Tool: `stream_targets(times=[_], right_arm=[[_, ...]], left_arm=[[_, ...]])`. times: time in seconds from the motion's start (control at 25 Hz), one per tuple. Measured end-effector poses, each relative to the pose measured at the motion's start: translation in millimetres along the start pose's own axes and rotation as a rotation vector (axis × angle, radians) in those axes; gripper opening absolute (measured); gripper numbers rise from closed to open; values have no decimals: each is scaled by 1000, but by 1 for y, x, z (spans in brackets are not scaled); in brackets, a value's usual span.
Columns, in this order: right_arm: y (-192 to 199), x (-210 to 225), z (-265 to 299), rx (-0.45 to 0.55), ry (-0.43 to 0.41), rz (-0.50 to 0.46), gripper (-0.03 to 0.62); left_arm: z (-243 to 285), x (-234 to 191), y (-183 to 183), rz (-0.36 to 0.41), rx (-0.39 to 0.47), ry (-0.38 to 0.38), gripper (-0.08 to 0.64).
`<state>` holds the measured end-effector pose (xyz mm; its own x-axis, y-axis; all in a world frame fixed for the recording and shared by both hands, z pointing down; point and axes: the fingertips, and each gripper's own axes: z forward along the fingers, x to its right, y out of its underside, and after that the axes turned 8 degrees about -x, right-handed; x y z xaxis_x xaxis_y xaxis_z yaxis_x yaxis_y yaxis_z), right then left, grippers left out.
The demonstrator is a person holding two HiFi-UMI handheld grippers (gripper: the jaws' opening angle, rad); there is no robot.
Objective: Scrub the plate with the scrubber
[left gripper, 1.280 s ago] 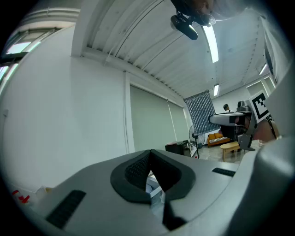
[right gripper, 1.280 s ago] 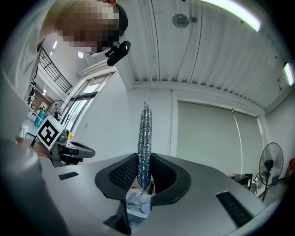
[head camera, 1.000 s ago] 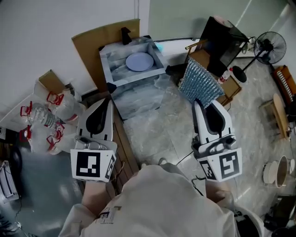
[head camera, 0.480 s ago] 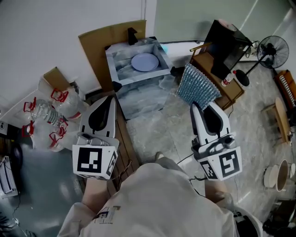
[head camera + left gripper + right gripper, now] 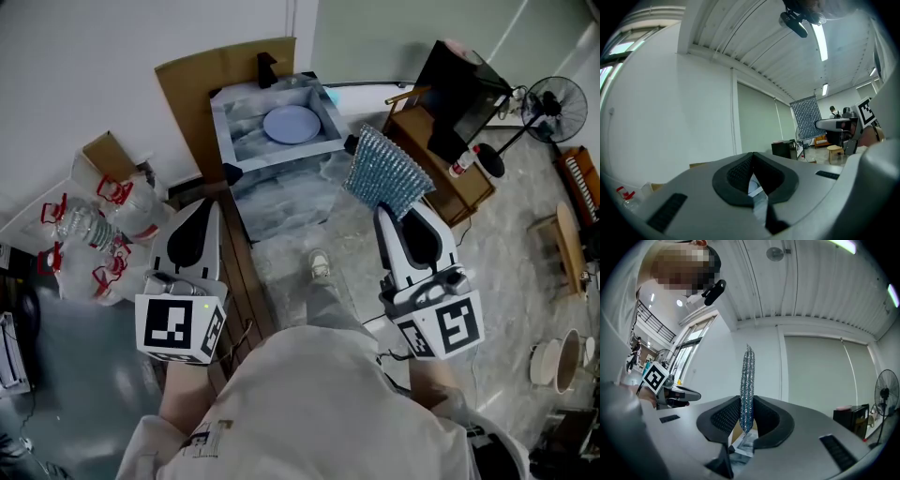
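Marbled sink (image 5: 230,122) stands at top centre of the head view against a white wall, with cardboard (image 5: 202,80) behind it. Plate (image 5: 291,123) lies flat in the basin. Floor is pale stone. Plastic bottles (image 5: 94,234) are piled at left; a fan (image 5: 553,94) stands upper right.

Left gripper (image 5: 208,204), lower left: jaws pressed together, nothing between. Right gripper (image 5: 386,214), right of centre: jaws pinch the scrubber (image 5: 386,172), which is held just right of the sink, apart from the plate.

The tap (image 5: 267,67) is only a dark shape. The person's body hides the lower floor.

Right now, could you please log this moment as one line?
right claw: shut on scrubber | left claw: shut, empty | plate: in sink, untouched | scrubbing: not begun
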<state>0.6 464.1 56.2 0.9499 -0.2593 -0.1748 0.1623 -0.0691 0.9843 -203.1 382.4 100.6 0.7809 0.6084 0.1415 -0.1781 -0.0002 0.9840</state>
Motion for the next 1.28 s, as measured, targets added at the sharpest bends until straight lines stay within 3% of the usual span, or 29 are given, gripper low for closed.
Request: stream_targets(times=[0.36,0.72,0.96,1.28], right_arm=[[34,41,43,-15,-16,22,101],[79,126,110,-71,-35,62,101],[108,186,181,-109,-88,98,101],[125,253,280,-122,-212,157,101]], left_arm=[[57,0,16,3,-26,-1,17],[167,8,27,18,-108,21,17],[258,11,29,25,-168,30,17],[362,-9,25,16,-257,-18,17]])
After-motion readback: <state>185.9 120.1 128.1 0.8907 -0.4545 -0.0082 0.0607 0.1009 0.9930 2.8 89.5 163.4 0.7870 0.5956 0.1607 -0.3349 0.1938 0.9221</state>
